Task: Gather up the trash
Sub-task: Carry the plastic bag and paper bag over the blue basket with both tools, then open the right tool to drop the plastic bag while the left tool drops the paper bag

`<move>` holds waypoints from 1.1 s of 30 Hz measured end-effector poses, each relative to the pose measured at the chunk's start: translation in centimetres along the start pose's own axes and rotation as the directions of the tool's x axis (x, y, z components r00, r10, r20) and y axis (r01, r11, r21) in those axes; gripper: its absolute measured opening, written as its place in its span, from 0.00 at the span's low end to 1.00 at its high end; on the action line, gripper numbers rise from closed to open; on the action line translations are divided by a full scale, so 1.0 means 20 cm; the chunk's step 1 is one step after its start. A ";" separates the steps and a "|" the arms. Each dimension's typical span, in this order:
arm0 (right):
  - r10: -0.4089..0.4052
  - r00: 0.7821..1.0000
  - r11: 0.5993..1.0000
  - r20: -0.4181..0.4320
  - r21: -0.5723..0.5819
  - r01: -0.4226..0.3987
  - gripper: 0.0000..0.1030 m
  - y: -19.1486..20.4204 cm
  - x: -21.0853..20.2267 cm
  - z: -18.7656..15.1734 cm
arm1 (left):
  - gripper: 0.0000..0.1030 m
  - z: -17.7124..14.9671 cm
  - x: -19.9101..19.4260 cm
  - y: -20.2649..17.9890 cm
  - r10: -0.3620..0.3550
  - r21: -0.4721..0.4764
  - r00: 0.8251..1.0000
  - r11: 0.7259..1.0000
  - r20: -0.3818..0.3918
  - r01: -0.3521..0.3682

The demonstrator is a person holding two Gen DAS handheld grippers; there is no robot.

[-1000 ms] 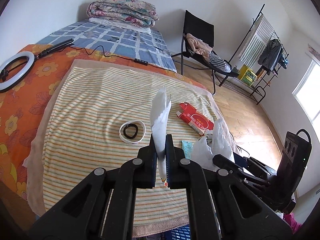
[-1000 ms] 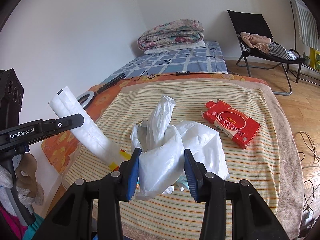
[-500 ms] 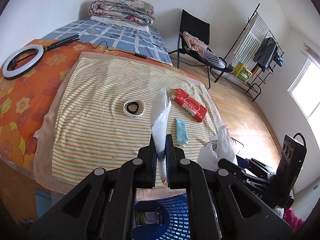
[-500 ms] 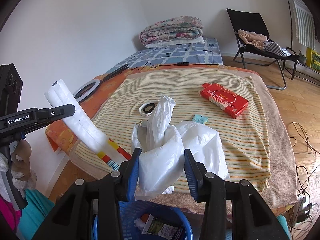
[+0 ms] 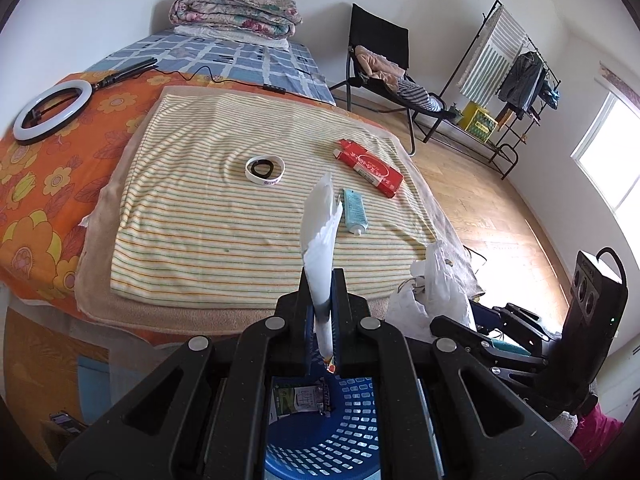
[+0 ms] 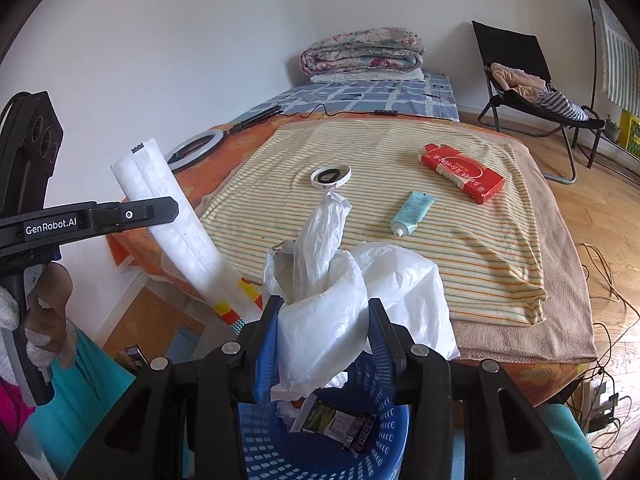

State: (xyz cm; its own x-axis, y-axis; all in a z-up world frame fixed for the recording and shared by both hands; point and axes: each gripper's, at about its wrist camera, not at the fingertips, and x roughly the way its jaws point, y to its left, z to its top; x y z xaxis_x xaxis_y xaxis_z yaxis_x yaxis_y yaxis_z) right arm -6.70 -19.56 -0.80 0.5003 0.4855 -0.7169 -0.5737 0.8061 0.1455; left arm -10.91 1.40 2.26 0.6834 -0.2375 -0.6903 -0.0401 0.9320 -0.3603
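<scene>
My left gripper (image 5: pixel 323 292) is shut on a long white wrapper (image 5: pixel 320 236) that stands up between its fingers; the same white wrapper (image 6: pixel 176 220) leans above the bed's near edge in the right wrist view. My right gripper (image 6: pixel 324 316) is shut on a crumpled white plastic bag (image 6: pixel 340 280), seen as the plastic bag (image 5: pixel 436 288) at the right in the left wrist view. Both hang over a blue perforated basket (image 6: pixel 320 448), also the basket (image 5: pixel 340 440) below the left gripper, with a snack wrapper (image 6: pixel 340 424) inside. A red box (image 6: pixel 460 172), a pale blue tube (image 6: pixel 412 212) and a tape ring (image 6: pixel 331 175) lie on the striped blanket (image 6: pixel 460 248).
The bed carries an orange flowered sheet (image 5: pixel 44 152) with a ring light (image 5: pixel 52 112) and cable, plus a folded quilt (image 5: pixel 236 12) at the far end. A black folding chair (image 5: pixel 384 64) and clothes rack (image 5: pixel 516 72) stand on the wooden floor to the right. Cables trail near the bed's right corner.
Both grippers have drawn back from over the blanket toward the bed's near edge, still holding the wrapper and bag. The blue basket has come into view beneath them.
</scene>
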 end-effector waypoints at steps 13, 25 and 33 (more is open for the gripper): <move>0.005 0.993 1.000 -0.117 0.031 -0.001 0.42 0.00 0.12 -0.28 | 0.05 -0.35 0.22 0.04 0.052 0.038 0.986 0.998 -0.159 -0.047; 0.009 0.978 0.998 -0.207 0.067 0.005 0.42 -0.04 0.24 -0.43 | 0.05 -0.53 0.40 -0.07 0.136 0.197 0.961 0.976 -0.239 -0.089; 0.024 0.971 0.996 -0.240 0.092 -0.002 0.43 -0.06 0.28 -0.47 | 0.05 -0.57 0.46 -0.07 0.161 0.222 0.947 0.970 -0.277 -0.100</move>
State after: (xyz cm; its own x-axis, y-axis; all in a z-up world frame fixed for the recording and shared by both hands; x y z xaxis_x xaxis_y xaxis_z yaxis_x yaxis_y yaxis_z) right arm -9.34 -20.90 -11.40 0.3163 0.4095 -0.8557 -0.5126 0.8328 0.2090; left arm -12.99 -5.25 -10.75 0.4386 -0.1507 -0.8859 0.0549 0.9885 -0.1409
